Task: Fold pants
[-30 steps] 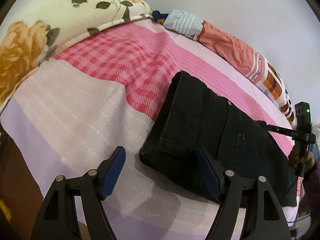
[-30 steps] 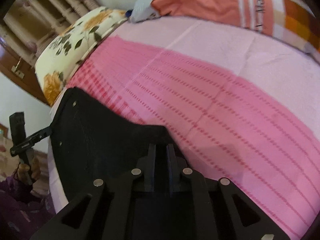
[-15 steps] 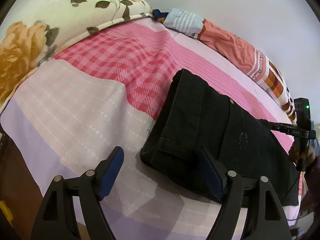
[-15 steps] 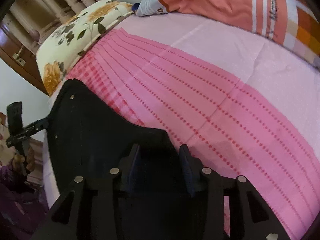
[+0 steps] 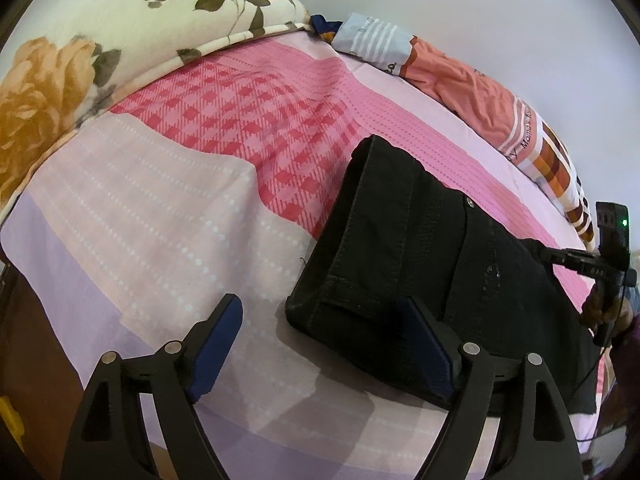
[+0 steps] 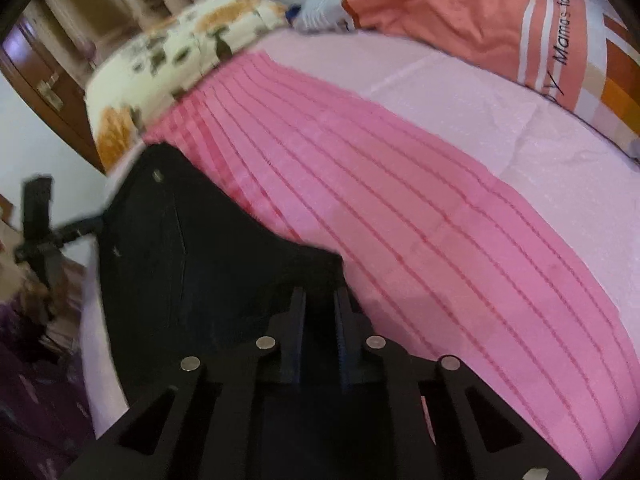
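Vs 1 s back: left gripper (image 5: 320, 336) jaws wider apart & opening at this moment; hand itself hasn't shifted. Right gripper (image 6: 320, 312) parted its jaws half a sec ago, now they're closing back to a narrow gap, same as 1 s ago; right wrist view is blurred & rolled a bit. Pants (image 5: 432, 264) lie about where they were on the bed sheet (image 5: 160, 216).

Left gripper: released, nothing pinched. Its right finger sits in front of the pants' near hem corner; can't tell if it touches the cloth. Its left finger hangs over bare sheet, well clear of the pants. So the hem corner falls just inside the jaw span, toward the right finger.

Right gripper: nearly clenched. Black pants (image 6: 192, 264) cloth lies right under & behind the fingers, but with the blur can't tell whether a fold is pinched betw them.

Pants: folded black bundle on the sheet, long side running away from the left gripper. Floral pillow (image 5: 92, 52) is well beyond the pants to the far left; orange striped pillow (image 5: 480, 92) beyond them at the far right.
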{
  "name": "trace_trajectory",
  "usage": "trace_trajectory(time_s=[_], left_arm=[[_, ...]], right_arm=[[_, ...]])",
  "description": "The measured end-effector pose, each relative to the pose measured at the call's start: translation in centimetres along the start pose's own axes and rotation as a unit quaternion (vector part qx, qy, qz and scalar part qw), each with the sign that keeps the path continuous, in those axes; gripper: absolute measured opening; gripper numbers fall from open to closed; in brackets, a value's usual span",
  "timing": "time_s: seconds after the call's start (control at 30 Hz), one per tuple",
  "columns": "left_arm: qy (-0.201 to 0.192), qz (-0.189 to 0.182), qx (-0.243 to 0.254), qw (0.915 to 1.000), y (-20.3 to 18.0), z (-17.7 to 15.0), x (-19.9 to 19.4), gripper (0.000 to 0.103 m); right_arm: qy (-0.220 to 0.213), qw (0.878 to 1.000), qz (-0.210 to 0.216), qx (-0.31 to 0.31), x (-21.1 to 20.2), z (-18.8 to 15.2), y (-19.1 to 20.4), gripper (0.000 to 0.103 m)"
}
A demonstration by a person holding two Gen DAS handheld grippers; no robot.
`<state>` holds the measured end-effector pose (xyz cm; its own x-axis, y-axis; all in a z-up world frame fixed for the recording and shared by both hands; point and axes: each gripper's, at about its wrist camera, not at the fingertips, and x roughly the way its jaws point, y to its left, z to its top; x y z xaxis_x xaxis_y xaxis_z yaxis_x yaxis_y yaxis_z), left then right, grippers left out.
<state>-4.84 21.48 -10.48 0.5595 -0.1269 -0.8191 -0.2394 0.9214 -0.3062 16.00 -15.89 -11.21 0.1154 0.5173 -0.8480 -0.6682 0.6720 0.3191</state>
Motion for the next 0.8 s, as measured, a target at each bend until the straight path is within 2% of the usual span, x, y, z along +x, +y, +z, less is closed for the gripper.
trace_trajectory(time_s=[0.07,0.2,0.43,0.53,0.57,0.6,0.63,0.73,0.8], left_arm=[[0.000,0.002,0.002,1.0000,0.0,0.0,0.1,0.083],[0.002,0.001,-0.004,1.0000,0.0,-0.1,0.2,0.084],[0.004,0.000,-0.013,0.9999,0.3,-0.1,0.5,0.088],[0.004,-0.001,-0.012,0.9999,0.3,-0.1,0.4,0.088],[0.004,0.000,-0.012,0.9999,0.3,-0.1,0.4,0.088],[0.003,0.001,-0.012,0.9999,0.3,-0.1,0.4,0.089],[0.003,0.001,-0.012,0.9999,0.4,-0.1,0.5,0.089],[0.007,-0.002,-0.016,0.9998,0.5,0.0,0.5,0.090],[0.008,-0.003,-0.016,0.9998,0.6,0.2,0.4,0.090]], right_arm=[[0.014,1.000,0.021,0.017,0.2,-0.2,-0.5,0.014],[0.021,0.999,0.040,0.004,0.3,-0.2,0.1,0.015],[0.008,0.999,0.041,0.006,1.2,1.5,0.2,0.015],[-0.024,0.999,0.036,0.031,0.6,1.5,-0.7,0.015],[-0.047,0.997,0.042,0.046,0.0,1.5,-1.2,0.009],[-0.061,0.995,0.055,0.056,-0.4,1.5,-1.4,0.008],[-0.066,0.994,0.059,0.057,-0.5,1.3,-1.4,0.008],[-0.057,0.997,0.034,0.040,0.0,1.0,-0.6,0.007],[-0.074,0.995,0.027,0.063,-0.9,0.7,-1.3,0.007]])
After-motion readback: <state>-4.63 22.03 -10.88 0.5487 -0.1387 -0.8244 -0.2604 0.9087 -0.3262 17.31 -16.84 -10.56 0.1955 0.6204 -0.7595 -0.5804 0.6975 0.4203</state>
